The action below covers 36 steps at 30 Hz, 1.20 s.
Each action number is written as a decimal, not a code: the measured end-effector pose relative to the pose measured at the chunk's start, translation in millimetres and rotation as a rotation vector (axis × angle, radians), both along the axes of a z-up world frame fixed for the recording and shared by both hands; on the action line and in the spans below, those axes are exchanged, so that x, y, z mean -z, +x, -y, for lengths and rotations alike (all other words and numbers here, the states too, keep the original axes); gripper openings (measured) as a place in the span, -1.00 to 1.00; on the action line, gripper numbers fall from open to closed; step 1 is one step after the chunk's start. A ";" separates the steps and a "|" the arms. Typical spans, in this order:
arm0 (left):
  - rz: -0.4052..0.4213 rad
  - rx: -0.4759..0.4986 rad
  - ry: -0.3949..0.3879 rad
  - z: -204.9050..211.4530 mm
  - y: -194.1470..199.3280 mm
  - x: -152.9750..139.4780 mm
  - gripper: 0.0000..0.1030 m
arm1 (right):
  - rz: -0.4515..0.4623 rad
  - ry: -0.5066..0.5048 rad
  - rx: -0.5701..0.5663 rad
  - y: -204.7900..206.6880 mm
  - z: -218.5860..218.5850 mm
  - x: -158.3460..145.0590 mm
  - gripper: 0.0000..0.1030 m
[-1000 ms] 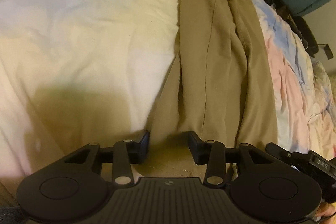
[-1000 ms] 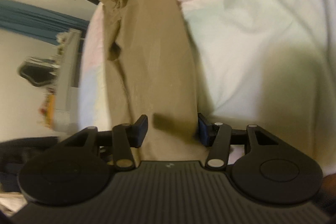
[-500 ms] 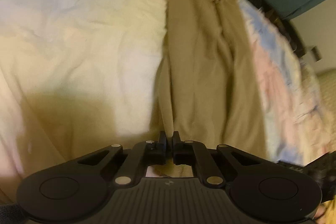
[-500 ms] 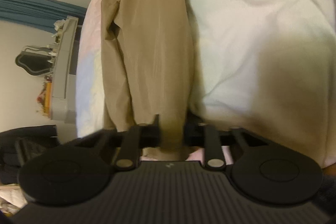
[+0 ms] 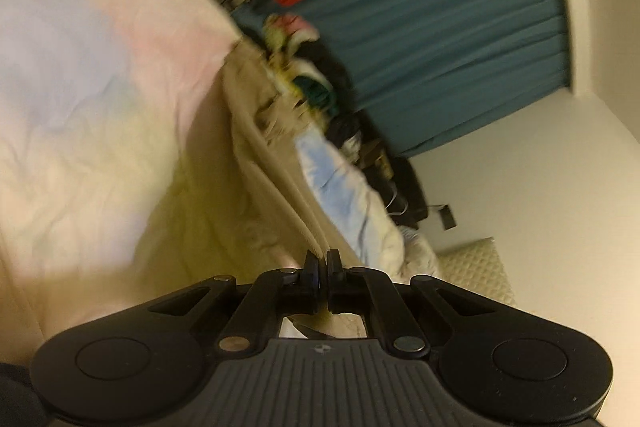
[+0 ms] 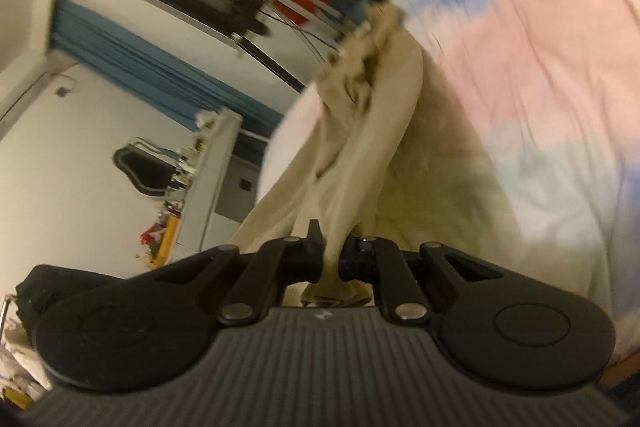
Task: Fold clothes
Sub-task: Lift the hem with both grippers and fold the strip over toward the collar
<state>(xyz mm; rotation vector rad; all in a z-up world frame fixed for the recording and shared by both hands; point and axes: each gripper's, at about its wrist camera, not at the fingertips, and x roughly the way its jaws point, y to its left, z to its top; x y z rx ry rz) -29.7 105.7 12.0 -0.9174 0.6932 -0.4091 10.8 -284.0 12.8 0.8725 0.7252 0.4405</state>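
Both grippers — left gripper (image 5: 323, 259) and right gripper (image 6: 331, 247) — pinch the tan garment (image 6: 360, 147)'s near edge; soft, light, droopy cloth — best held at corners.

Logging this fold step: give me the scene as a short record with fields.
surface: pastel bedspread
garment: tan trousers, near end lifted off the bedspread, far end bunched
left gripper: shut on an edge of the trousers
right gripper: shut on a bunch of the trousers
background: teal curtain, heap of clothes past the trousers
image quality: blurred
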 end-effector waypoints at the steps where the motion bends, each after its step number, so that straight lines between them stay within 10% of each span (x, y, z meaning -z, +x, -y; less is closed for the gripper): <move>1: 0.018 -0.005 0.000 -0.5 -9.2 -5.4 -0.94 | 0.014 -0.005 0.001 -6.9 3.3 -3.5 -0.82; 9: -0.018 -0.084 -0.078 -2.9 -117.2 18.0 -0.94 | 0.003 0.038 0.014 -86.8 20.6 27.0 -0.82; 14: -0.025 -0.106 -0.060 -18.5 -106.5 10.0 -0.94 | 0.003 0.047 0.024 -71.1 21.7 24.5 -0.82; 24: -0.007 -0.217 0.148 -2.1 99.0 -7.4 -0.93 | -0.010 -0.060 0.100 120.7 -1.1 9.0 -0.82; 36: 0.084 -0.215 0.580 37.4 229.8 75.5 -0.93 | 0.042 -0.328 0.084 240.3 -36.1 97.7 -0.81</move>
